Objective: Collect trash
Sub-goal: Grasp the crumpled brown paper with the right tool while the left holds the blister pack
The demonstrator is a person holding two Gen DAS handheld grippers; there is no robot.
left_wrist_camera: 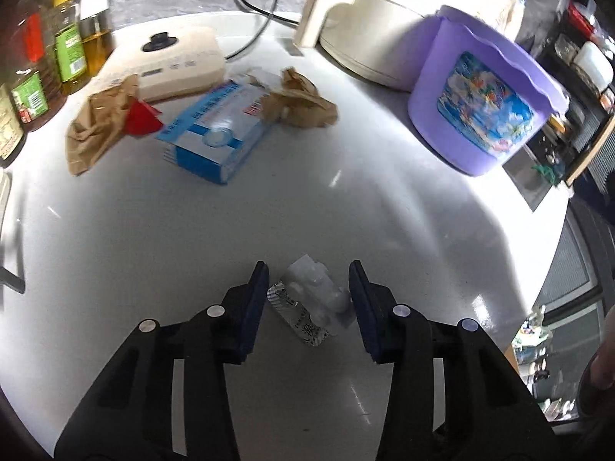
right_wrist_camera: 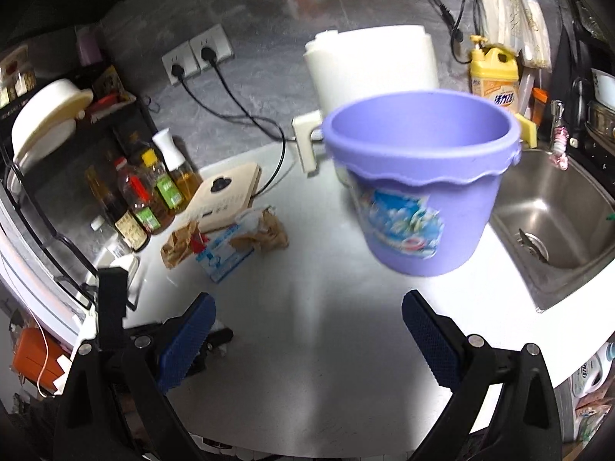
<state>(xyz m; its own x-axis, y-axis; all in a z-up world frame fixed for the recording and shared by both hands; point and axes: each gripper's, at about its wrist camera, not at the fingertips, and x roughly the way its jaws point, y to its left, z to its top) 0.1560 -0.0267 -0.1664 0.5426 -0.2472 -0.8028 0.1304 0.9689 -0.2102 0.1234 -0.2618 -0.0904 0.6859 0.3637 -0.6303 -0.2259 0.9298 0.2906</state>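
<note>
My left gripper [left_wrist_camera: 307,299] is open, its blue pads on either side of a clear empty pill blister pack [left_wrist_camera: 313,303] that lies on the white counter [left_wrist_camera: 326,207]. Further off lie a blue and white box [left_wrist_camera: 221,123], crumpled brown paper [left_wrist_camera: 301,98], more brown paper [left_wrist_camera: 98,125] and a red scrap [left_wrist_camera: 143,117]. The purple bucket [left_wrist_camera: 488,92] stands at the right. My right gripper [right_wrist_camera: 307,330] is open and empty above the counter [right_wrist_camera: 307,307], with the bucket [right_wrist_camera: 419,188] just ahead and the box [right_wrist_camera: 226,255] and paper [right_wrist_camera: 265,232] to its left.
A white kettle [right_wrist_camera: 373,65] stands behind the bucket. Oil and sauce bottles [right_wrist_camera: 153,192] and a beige scale [right_wrist_camera: 226,196] stand at the left. A steel sink [right_wrist_camera: 553,219] is at the right. Cables run to wall sockets [right_wrist_camera: 196,57]. The left gripper's body [right_wrist_camera: 111,307] shows at lower left.
</note>
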